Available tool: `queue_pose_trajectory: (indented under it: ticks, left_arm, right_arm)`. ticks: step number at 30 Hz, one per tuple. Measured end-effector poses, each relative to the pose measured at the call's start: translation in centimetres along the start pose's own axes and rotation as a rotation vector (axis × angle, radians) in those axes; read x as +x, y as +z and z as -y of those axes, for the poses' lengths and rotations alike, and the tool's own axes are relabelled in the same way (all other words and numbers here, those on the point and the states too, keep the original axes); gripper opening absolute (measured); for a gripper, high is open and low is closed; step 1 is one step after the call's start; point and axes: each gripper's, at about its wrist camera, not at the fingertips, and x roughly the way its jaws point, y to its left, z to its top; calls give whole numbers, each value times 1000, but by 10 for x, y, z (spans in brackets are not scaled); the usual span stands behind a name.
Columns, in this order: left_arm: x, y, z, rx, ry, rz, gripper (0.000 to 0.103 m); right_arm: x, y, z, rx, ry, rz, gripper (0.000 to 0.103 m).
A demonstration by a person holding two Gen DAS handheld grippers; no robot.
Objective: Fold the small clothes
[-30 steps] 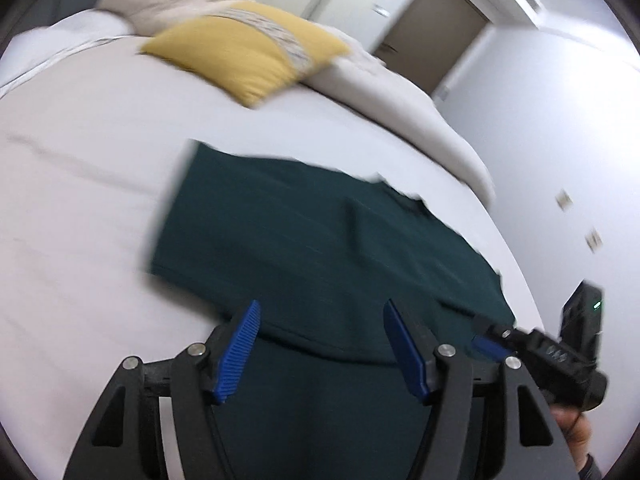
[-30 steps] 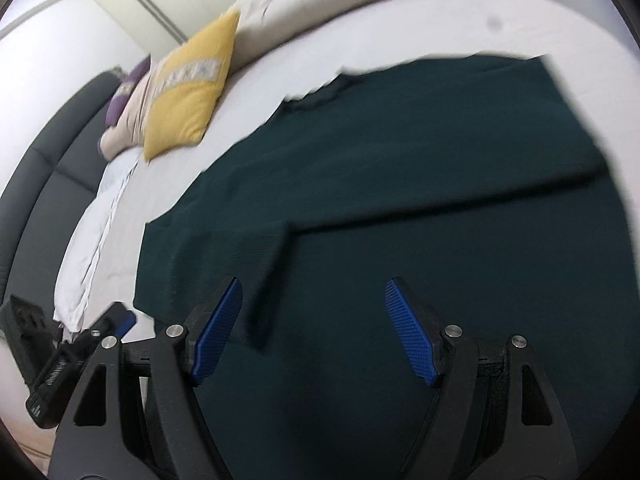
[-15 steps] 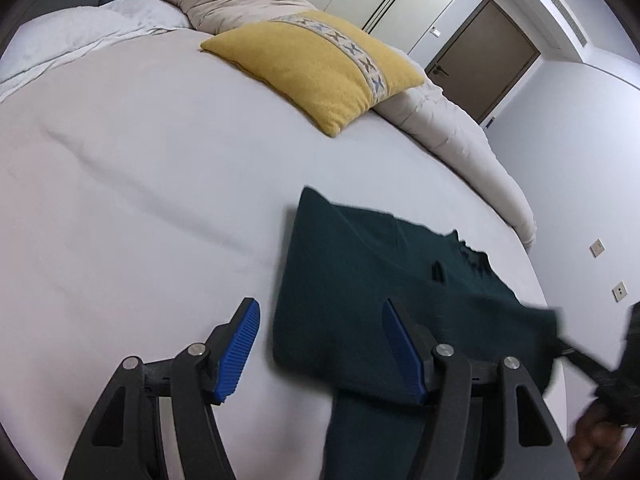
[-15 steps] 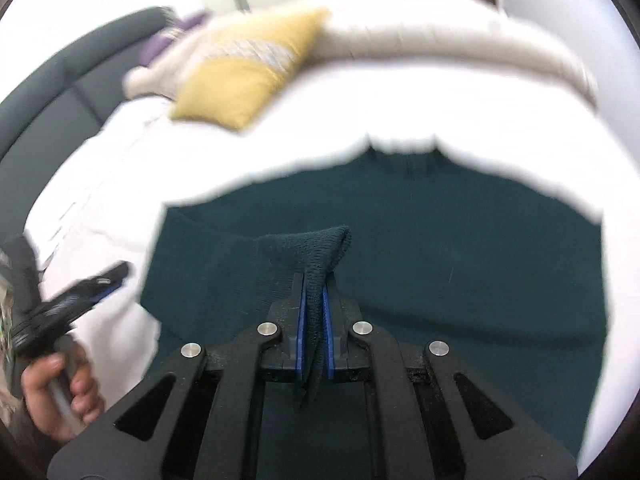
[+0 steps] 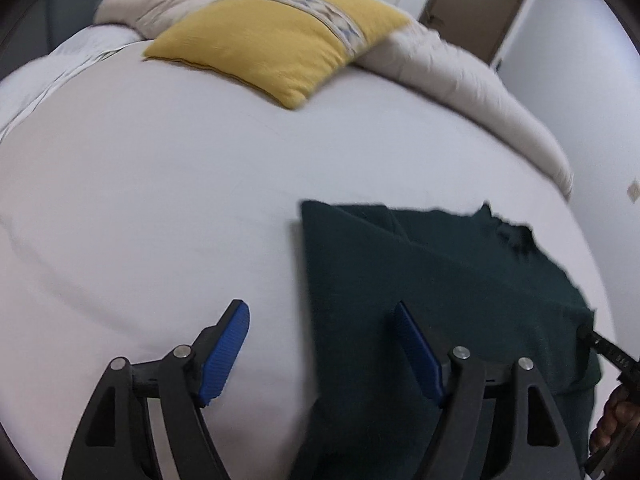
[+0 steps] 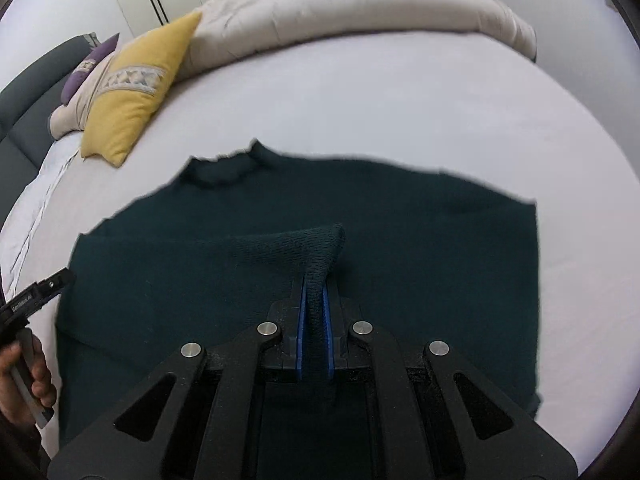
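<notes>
No readable text, labels or brands anywhere. Faint light marks on the left gripper (image 6: pixel 36 296) body in the right wrist view, too blurred to read. Yellow pillow (image 6: pixel 132 88) has a woven band with an X-like pattern, decoration rather than lettering. Same band in left wrist view is smeared.

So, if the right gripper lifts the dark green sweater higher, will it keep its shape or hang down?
Probably it hangs: the dark green sweater already bends into a soft peak where the right gripper pinches it. Its ribbed knit looks thick, so it may feel fairly heavy. It seems unlikely to slip from the pads.
</notes>
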Motion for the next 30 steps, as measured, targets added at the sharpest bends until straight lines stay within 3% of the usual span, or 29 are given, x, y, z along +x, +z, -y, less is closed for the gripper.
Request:
queue_pose_trajectory:
  ticks: [4, 5, 6, 8, 12, 16, 20, 24, 25, 26, 30]
  left_arm:
    - [12, -1, 9, 44, 42, 2, 55]
    - [13, -1, 11, 58, 35, -2, 36]
    - [13, -1, 13, 72, 39, -5, 25]
    - [12, 3, 15, 85, 54, 0, 11]
    - [-1, 5, 13, 81, 43, 39, 9]
    - [24, -7, 8, 112, 60, 19, 11]
    - [19, -3, 7, 114, 49, 14, 15]
    - [10, -10, 5, 95, 63, 30, 26]
    - [11, -13, 7, 112, 76, 36, 26]
    - [12, -13, 8, 122, 83, 36, 26]
    - [10, -9, 4, 122, 67, 17, 29]
  right_arm:
    - [7, 0, 8, 33, 25, 4, 6]
    - [9, 1, 9, 31, 27, 3, 6]
    - [7, 4, 5, 25, 25, 3, 6]
    - [-2, -5, 1, 19, 28, 12, 6]
    - [-20, -6, -2, 44, 51, 37, 6]
    - [15, -19, 10, 74, 22, -30, 6]
    - [10, -15, 14, 106, 48, 8, 6]
    - [-4, -12, 4, 76, -23, 63, 11]
    - [-1, -13, 6, 78, -32, 66, 20]
    - [6, -15, 10, 88, -48, 41, 21]
    - [3, -20, 27, 79, 6, 66, 21]
